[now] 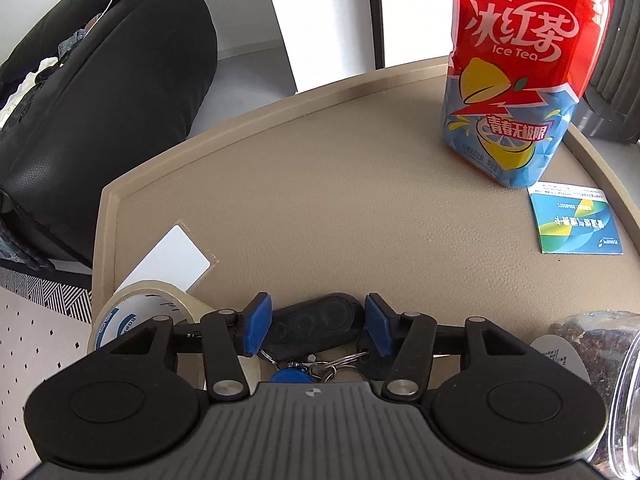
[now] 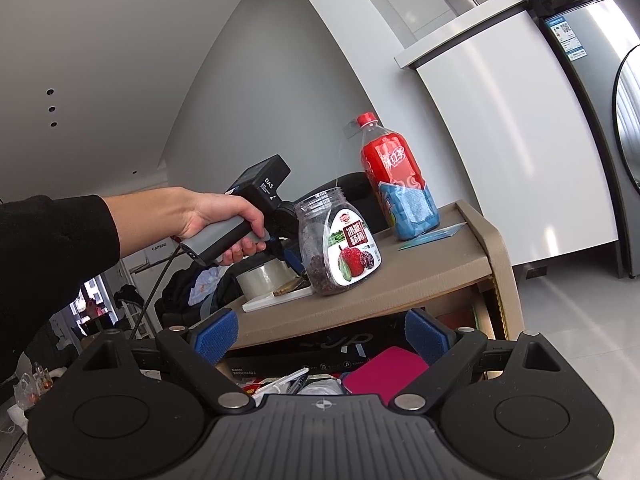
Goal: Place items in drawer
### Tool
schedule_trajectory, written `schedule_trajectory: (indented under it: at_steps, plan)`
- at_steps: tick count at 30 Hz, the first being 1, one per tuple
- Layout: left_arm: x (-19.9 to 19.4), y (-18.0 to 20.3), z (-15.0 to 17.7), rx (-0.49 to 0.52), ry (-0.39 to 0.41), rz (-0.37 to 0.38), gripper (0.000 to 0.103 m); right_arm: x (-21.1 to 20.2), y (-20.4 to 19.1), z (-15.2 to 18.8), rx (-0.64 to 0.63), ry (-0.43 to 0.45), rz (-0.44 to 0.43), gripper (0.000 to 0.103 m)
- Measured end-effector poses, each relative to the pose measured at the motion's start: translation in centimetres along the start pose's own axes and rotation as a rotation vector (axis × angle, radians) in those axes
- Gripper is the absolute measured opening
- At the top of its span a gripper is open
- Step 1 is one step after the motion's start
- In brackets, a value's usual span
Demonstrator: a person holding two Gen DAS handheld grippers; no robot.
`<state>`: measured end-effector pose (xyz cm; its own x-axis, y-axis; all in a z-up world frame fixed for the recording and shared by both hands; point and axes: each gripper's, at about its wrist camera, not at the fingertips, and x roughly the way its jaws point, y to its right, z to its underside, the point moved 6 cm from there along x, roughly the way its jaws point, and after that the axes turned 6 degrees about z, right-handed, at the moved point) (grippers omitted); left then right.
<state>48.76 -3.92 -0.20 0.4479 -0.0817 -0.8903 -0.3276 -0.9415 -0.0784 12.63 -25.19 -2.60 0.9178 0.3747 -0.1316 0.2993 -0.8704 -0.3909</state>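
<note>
1. The left gripper [image 1: 316, 326] is straddling a black oval key fob [image 1: 316, 326] at the near edge of the tan tabletop [image 1: 320, 184]; its blue pads [image 1: 256, 324] are sitting just beside the fob's ends, and whether they are pressing it cannot be told.
2. A blue tag and metal key rings [image 1: 320, 366] are lying behind the fob.
3. A roll of clear tape [image 1: 136, 316] and a white card [image 1: 168, 260] are crowding the near left corner.
4. A clear plastic jar of dark dried fruit [image 2: 336, 240] is standing at the near right edge.
5. A red-and-blue ice tea bottle [image 1: 520, 72] and a blue-green card [image 1: 576, 220] are occupying the far right corner.
6. The right gripper [image 2: 320, 340] is hanging spread apart and empty over the open drawer [image 2: 496, 308], which is holding a magenta case [image 2: 384, 372] and a black box [image 2: 320, 350].
</note>
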Motion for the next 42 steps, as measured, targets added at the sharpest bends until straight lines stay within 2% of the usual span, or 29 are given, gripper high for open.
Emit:
schedule_trajectory:
  at_steps: [9, 18, 25, 27, 28, 29, 30, 36, 42]
  plan:
    - [-0.7, -1.0, 0.5, -0.022, 0.009, -0.065, 0.061, 0.0, 0.1, 0.0, -0.003, 0.002, 0.003, 0.094]
    - [-1.1, -0.8, 1.3, -0.011, -0.005, -0.073, 0.065, -0.3, 0.1, -0.2, -0.002, 0.011, 0.004, 0.094]
    - [-1.1, -0.7, 1.6, -0.020, 0.019, -0.078, 0.067, -0.4, 0.2, -0.3, 0.004, 0.011, 0.005, 0.094]
    - [-1.0, -0.6, 1.5, -0.029, 0.031, -0.074, 0.072, -0.6, 0.2, -0.4, 0.006, 0.021, 0.007, 0.094]
    - [-0.8, -0.5, 1.4, -0.035, 0.043, -0.053, 0.082, -0.8, 0.2, -0.5, 0.011, 0.027, 0.009, 0.094]
    - [-0.5, -0.1, 1.4, -0.040, 0.048, -0.018, 0.097, -1.0, 0.3, -0.5, 0.020, 0.031, 0.007, 0.094]
    - [-0.2, 0.1, 1.4, -0.062, 0.049, -0.005, 0.102, -1.0, 0.3, -0.6, 0.026, 0.031, 0.004, 0.094]
    - [0.2, 0.3, 1.0, -0.106, 0.008, 0.017, 0.102, -0.8, 0.8, -0.6, 0.033, 0.028, 0.018, 0.094]
    - [0.4, 0.6, 1.1, -0.127, 0.014, 0.024, 0.102, -1.0, 0.6, -0.5, 0.032, 0.027, 0.007, 0.094]
